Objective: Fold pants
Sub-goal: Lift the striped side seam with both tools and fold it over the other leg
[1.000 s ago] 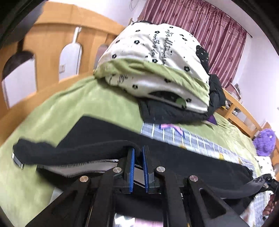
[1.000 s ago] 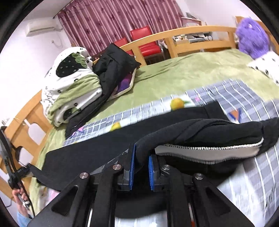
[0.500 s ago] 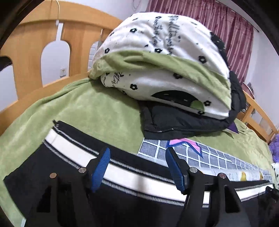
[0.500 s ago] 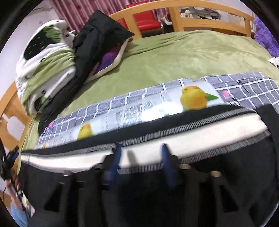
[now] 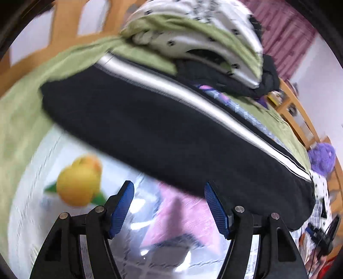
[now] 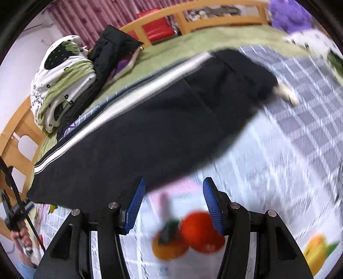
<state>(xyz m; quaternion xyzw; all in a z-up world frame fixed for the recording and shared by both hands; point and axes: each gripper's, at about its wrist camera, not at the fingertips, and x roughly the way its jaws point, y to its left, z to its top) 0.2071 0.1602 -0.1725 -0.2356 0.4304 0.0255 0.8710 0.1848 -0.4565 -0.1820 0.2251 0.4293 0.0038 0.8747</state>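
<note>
The black pants [image 5: 163,128] with a white side stripe lie folded lengthwise in a long band across the bed, also seen in the right wrist view [image 6: 150,128]. My left gripper [image 5: 169,206] is open and empty, just short of the pants' near edge. My right gripper [image 6: 173,203] is open and empty, also just short of the near edge. Both views are blurred by motion.
A fruit-print checked sheet [image 6: 289,150] covers the green blanket [image 5: 19,111]. A folded white-and-green quilt [image 5: 193,32] and a black jacket [image 6: 111,51] lie beyond the pants. The wooden bed frame [image 6: 17,128] rings the bed. A purple plush toy [image 6: 289,15] sits at the far corner.
Both grippers let go of the pants' edge, opened, and pulled back toward me. The pants now lie folded flat, stripe along the far side.
</note>
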